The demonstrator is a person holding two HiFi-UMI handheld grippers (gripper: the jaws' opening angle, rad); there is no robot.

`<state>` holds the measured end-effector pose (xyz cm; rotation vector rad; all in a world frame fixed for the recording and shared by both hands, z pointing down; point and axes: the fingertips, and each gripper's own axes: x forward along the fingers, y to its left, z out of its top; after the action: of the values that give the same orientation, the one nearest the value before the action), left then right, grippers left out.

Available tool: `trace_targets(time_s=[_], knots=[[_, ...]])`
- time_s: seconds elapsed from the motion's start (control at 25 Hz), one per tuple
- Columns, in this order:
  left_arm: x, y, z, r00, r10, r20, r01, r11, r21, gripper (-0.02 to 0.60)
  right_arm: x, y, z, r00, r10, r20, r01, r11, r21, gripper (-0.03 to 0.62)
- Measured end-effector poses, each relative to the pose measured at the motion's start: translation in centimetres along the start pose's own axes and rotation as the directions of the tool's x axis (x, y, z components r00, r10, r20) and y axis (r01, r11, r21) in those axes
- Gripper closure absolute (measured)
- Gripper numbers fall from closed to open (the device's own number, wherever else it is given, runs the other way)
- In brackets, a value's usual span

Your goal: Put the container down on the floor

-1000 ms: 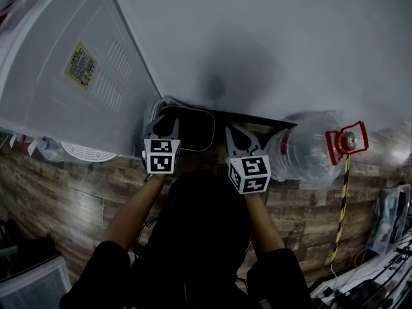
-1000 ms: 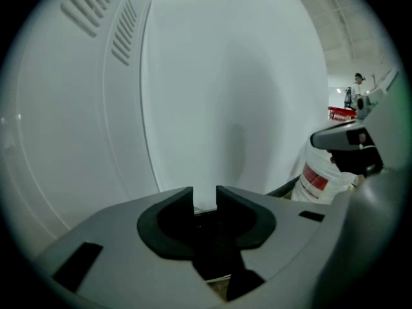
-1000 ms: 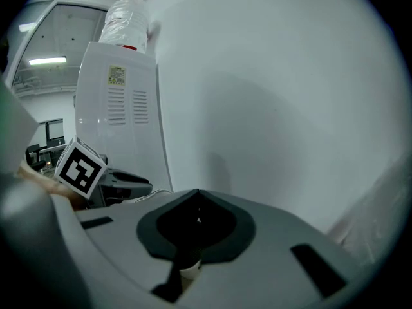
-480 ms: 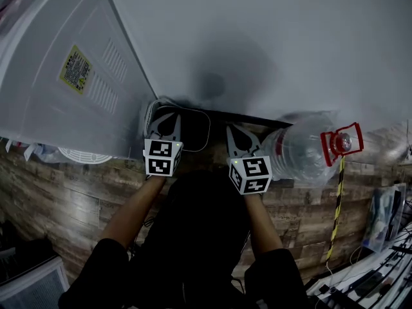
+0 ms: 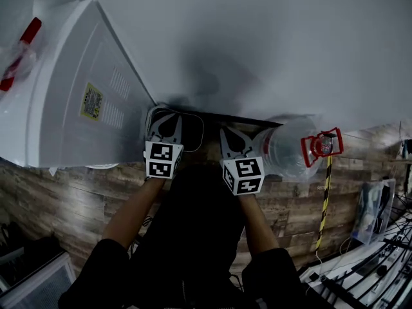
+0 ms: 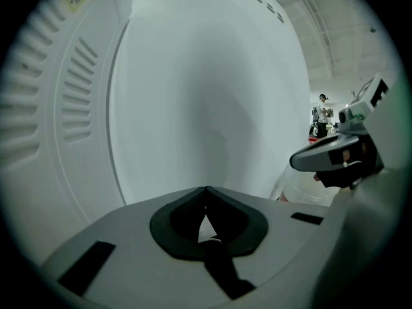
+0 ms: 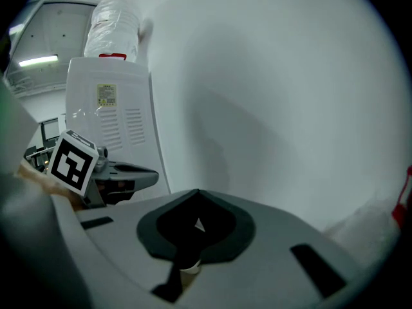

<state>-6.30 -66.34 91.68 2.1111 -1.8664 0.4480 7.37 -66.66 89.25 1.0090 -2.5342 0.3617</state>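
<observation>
- Far left of the head view: white dispenser (image 5: 84,102) against the wall, closing off that side of the corner
- Left of centre: left gripper (image 5: 165,118) pressed together on nothing, tips over the container's near edge, probably because no grip is needed now
- Upper centre: dark, pale-rimmed container (image 5: 192,126) flat on the floor at the wall's foot, just beside the dispenser, seemingly set down
- Right of centre: right gripper (image 5: 230,132) likewise pressed together and empty
- Right: clear bottle (image 5: 283,154) on its side, uninvolved
</observation>
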Motion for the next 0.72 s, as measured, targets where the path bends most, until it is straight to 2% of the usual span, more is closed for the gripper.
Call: trace_targets(time_s=[0.2, 0.44, 0.72], knots=[[-3.3, -0.8, 5.8, 0.999, -0.025, -0.042, 0.025, 1.000, -0.006, 0.566, -3.4, 1.8, 5.5, 0.998, 0.003, -0.062, -0.002, 1.000, 0.016, 0.583], [-8.2, -1.8, 14.0, 0.998, -0.022, -0.062, 0.022, 1.000, 0.003, 0.566, -8.8, 3.4, 13.8, 0.994, 0.017, -0.109, -0.016, 1.000, 0.013, 0.583], [-14.3, -2.3, 23.2, 0.997, -0.030, -0.077, 0.029, 0.999, -0.016, 0.566, -14.6, 5.0, 22.9, 0.992, 0.002, -0.128, 0.003, 0.999, 0.044, 0.583]])
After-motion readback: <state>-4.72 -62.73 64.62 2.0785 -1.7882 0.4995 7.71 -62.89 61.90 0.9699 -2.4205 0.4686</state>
